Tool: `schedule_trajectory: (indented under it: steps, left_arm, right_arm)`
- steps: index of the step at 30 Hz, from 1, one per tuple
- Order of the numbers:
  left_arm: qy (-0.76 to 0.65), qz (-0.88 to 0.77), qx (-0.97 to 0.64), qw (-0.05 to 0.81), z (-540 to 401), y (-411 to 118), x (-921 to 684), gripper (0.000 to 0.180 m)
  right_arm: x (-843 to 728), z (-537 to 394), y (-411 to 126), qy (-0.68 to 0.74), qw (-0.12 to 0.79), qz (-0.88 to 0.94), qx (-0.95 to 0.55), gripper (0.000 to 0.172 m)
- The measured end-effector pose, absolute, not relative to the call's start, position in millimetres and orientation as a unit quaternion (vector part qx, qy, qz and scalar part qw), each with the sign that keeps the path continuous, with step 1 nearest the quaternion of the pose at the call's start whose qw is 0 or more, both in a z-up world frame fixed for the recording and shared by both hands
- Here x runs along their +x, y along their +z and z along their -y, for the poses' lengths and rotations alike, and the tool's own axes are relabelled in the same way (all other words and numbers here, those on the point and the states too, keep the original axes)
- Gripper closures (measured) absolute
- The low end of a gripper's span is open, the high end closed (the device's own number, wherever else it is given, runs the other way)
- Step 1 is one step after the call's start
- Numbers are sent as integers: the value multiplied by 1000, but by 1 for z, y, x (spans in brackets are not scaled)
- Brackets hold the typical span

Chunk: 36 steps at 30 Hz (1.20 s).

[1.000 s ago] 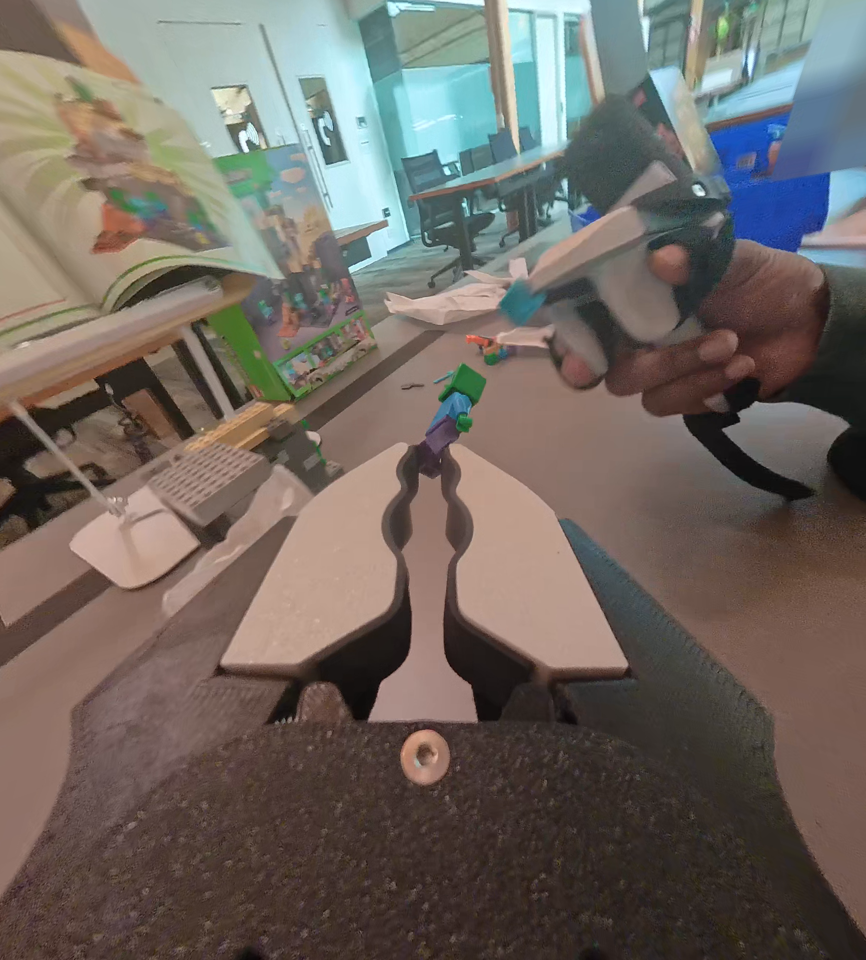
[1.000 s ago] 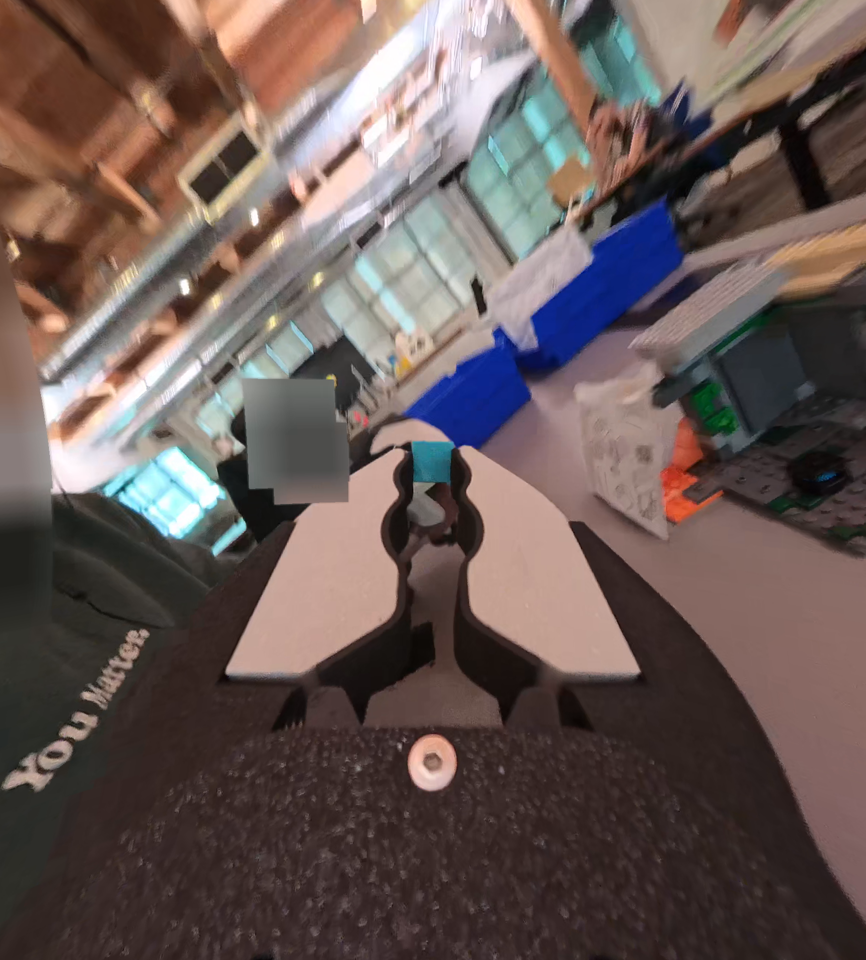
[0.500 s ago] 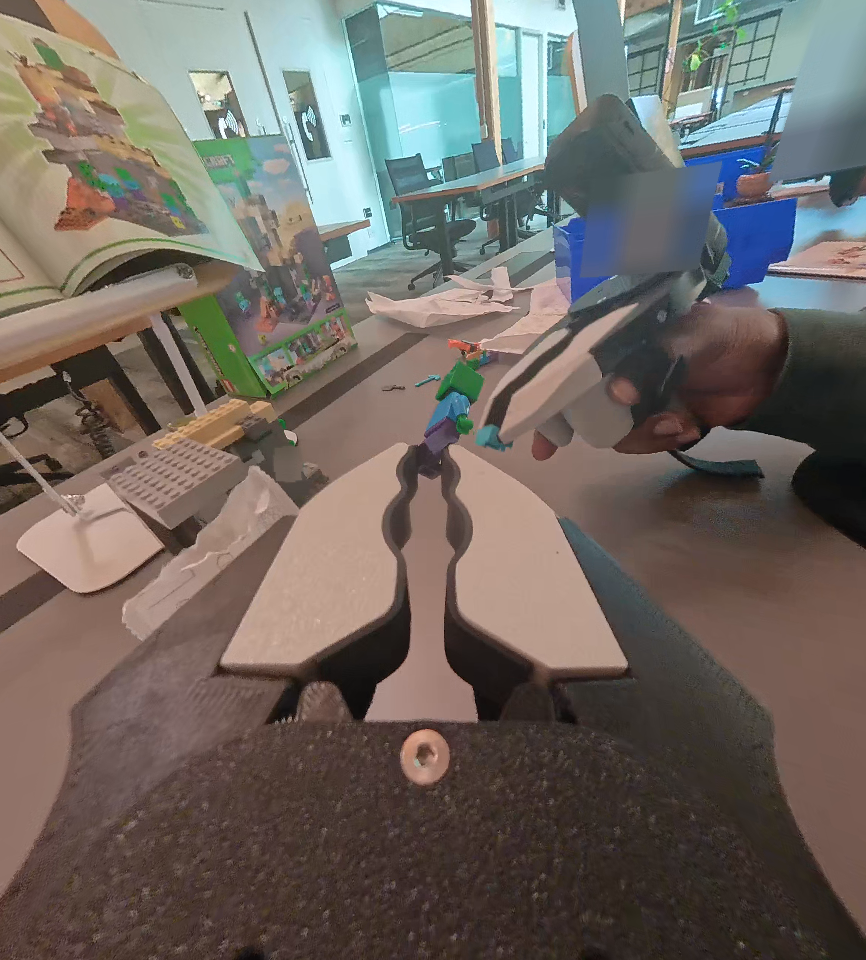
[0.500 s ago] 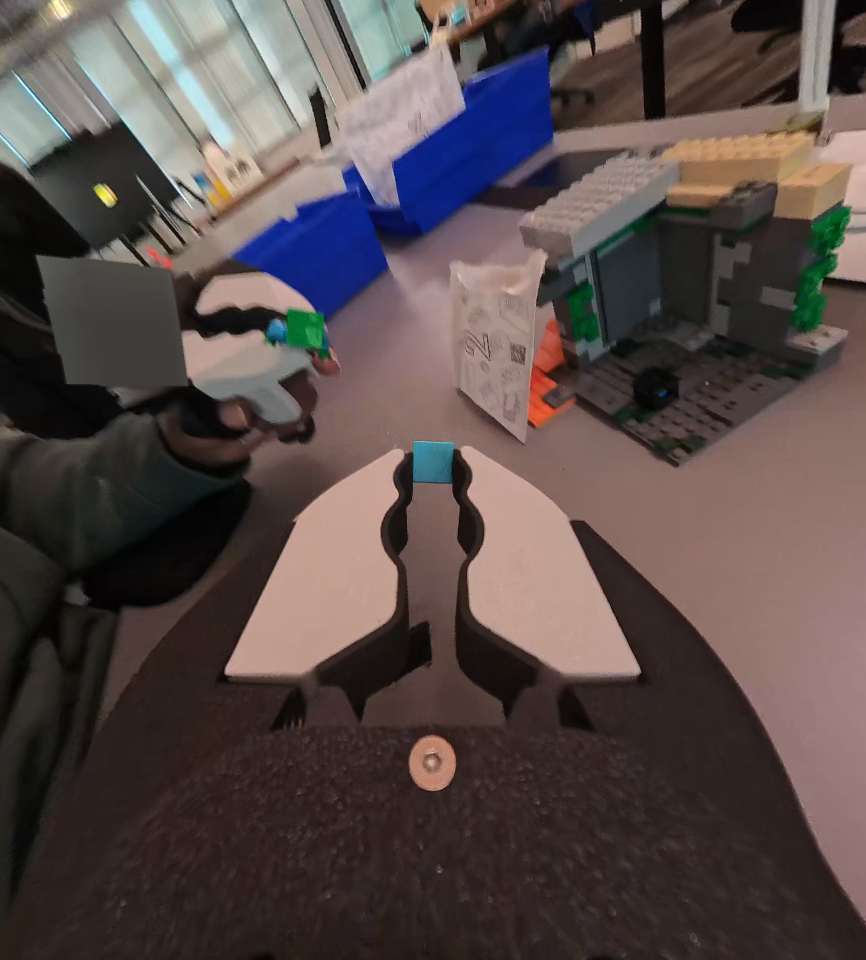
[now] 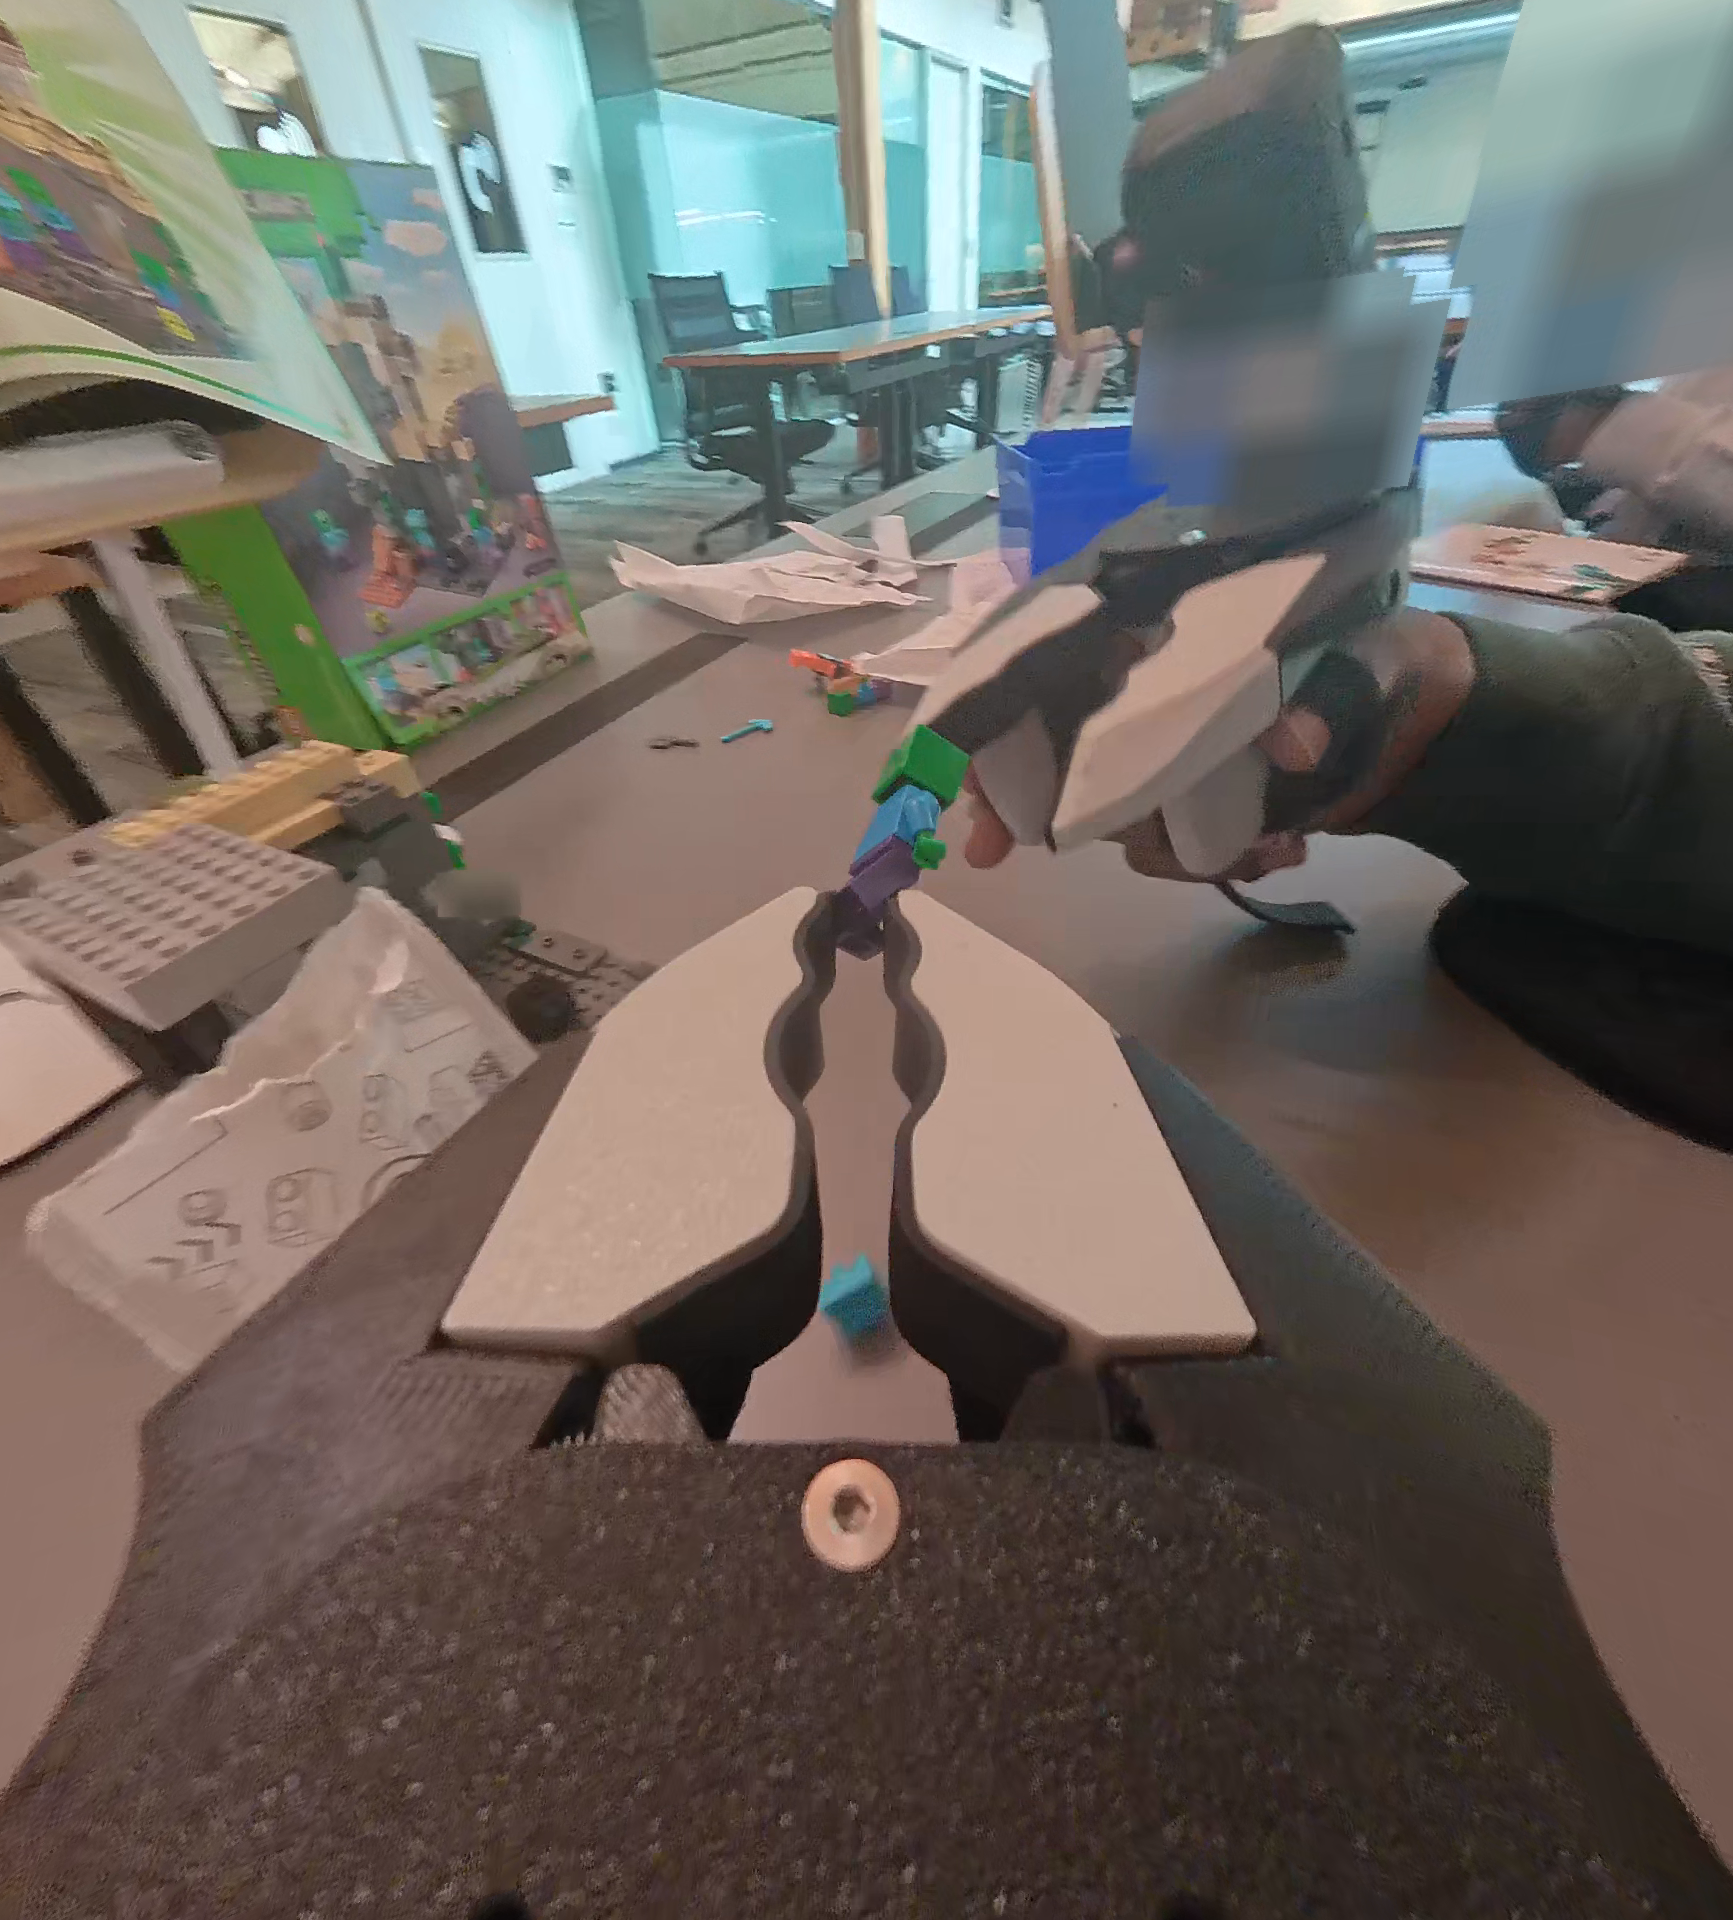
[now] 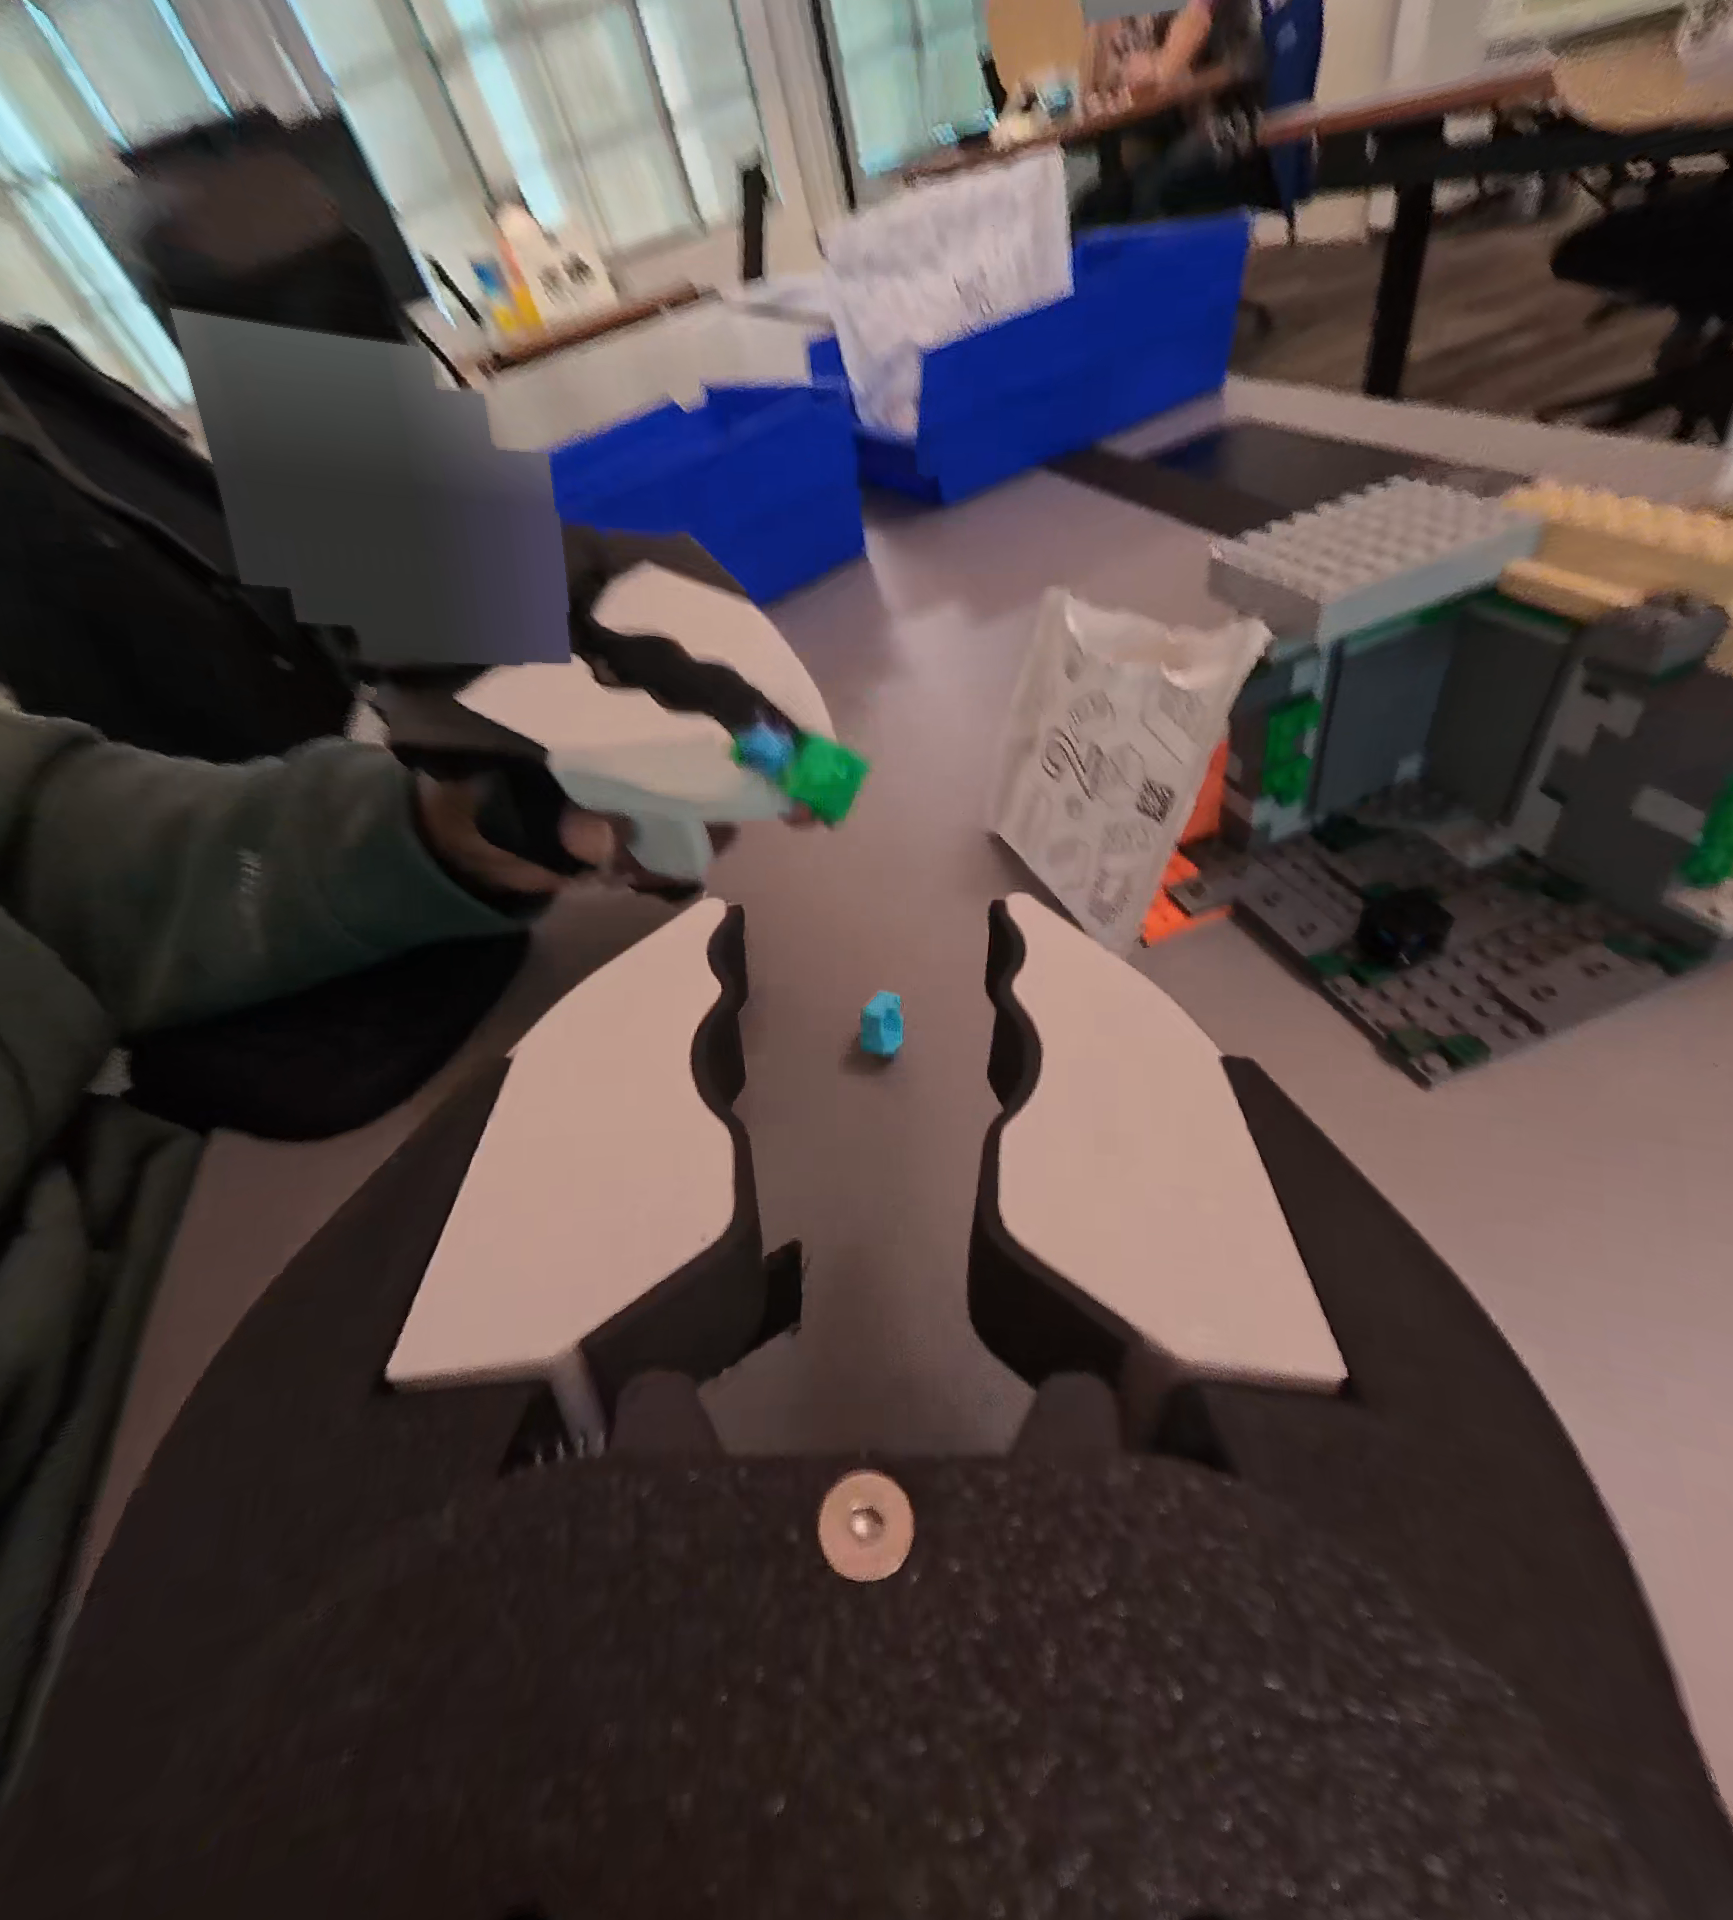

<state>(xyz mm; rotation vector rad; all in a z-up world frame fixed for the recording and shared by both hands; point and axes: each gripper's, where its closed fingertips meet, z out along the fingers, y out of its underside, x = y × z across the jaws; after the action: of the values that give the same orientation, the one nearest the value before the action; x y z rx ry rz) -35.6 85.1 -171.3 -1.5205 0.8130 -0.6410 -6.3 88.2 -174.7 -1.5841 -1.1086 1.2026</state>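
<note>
The left tool (image 5: 857,925) pinches a small toy figure (image 5: 898,831) by its purple legs, green head tilted toward 1 o'clock. It looks light, stiff and easily popped apart, best gripped at the legs or torso. The right tool (image 6: 862,935) is spread and empty; a tiny blue piece (image 6: 881,1023) lies loose on the bench (image 6: 1361,1195) between its fingers, touching neither.

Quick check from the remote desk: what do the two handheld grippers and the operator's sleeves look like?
Both grippers, left and right, have pale grey flat fingers with wavy black inner pads, on a black textured body with one silver screw. Pale grey pistol handle, black strap. Dark green sleeves.
</note>
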Motion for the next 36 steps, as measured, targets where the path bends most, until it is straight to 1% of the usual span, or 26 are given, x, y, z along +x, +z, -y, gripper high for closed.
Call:
schedule_trajectory:
  steps: [2,4,8,12,14,15,18,21,23,25,27,29,30,36]
  left_arm:
    - [-299,-366,-652,592,-79,-174,-28,172]
    - [-330,-387,-652,562,-70,-179,-21,172]
    - [-360,-411,-655,522,-59,-186,-16,172]
    - [-385,-421,-664,483,-53,-194,-17,172]
    - [-400,-417,-668,470,-52,-194,-18,172]
    - [-409,-417,-670,459,-51,-196,-17,172]
    - [-417,-411,-674,450,-51,-198,-17,172]
    - [-412,-402,-669,470,-56,-196,-19,169]
    - [-400,-410,-659,488,-56,-194,-19,156]
    - [-391,-420,-653,494,-55,-195,-16,147]
    - [-379,-433,-652,492,-53,-199,-14,150]
    - [-375,-443,-651,489,-50,-200,-14,165]
    - [-370,-442,-651,493,-52,-200,-16,169]
    - [-381,-429,-659,486,-55,-197,-20,172]
  right_arm:
    - [-8,-78,-164,506,422,450,-603,129]
    - [-10,-66,-162,498,428,484,-578,132]
    - [-10,-48,-168,422,456,571,-537,139]
    - [-10,-46,-179,359,464,608,-535,144]
    - [-9,-49,-182,348,467,610,-537,151]
    - [-9,-50,-182,348,469,608,-538,158]
    - [-9,-50,-185,359,454,606,-545,159]
    - [-9,-54,-184,412,421,574,-569,159]
    - [-11,-60,-184,458,384,547,-586,160]
    - [-13,-57,-188,493,342,549,-582,160]
    - [-18,-53,-189,522,312,554,-569,160]
    - [-21,-51,-191,540,286,562,-558,160]
    - [-22,-51,-191,547,277,564,-553,160]
    - [-26,-55,-188,559,275,567,-539,160]
